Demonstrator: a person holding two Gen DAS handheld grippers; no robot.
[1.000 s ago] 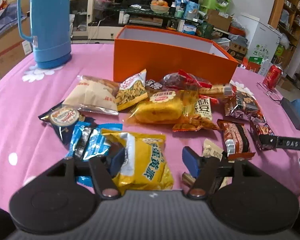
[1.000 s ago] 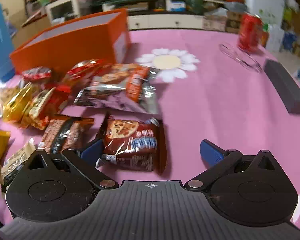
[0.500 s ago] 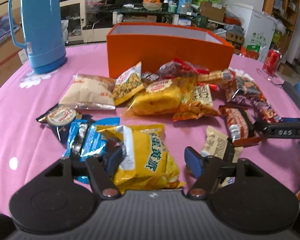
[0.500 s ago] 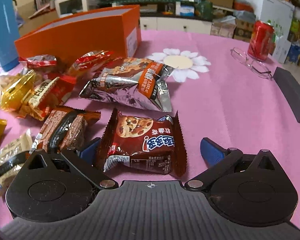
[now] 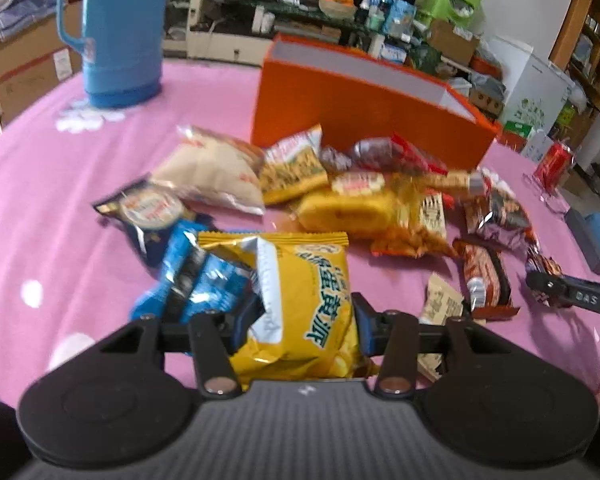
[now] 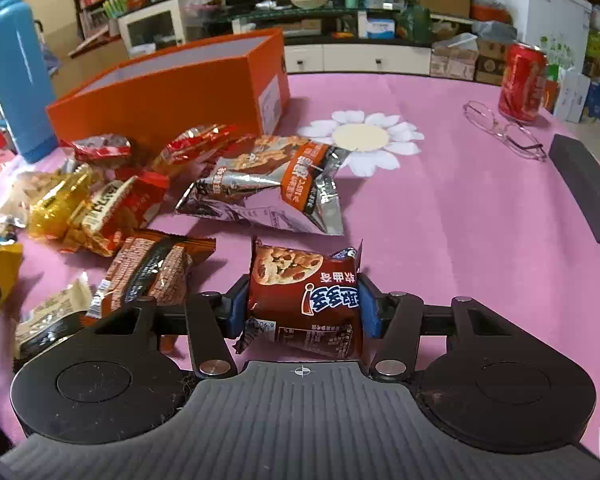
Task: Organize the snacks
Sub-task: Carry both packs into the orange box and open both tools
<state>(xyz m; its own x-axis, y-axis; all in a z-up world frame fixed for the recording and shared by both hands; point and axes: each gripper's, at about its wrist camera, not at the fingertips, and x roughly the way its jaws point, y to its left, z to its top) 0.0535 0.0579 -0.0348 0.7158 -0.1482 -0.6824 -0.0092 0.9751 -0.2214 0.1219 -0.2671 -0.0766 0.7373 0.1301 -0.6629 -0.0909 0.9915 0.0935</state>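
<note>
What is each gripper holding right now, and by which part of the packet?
Left gripper: the yellow snack packet, jaws just closed across its lower sides. Right gripper: the brown cookie packet, jaws just closed on its two side edges.

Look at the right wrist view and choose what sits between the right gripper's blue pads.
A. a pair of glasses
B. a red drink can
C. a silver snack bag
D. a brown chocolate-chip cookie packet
D: the right gripper has just been closing, and its blue pads now press both sides of the brown chocolate-chip cookie packet, squeezing the wrapper inward.
</note>
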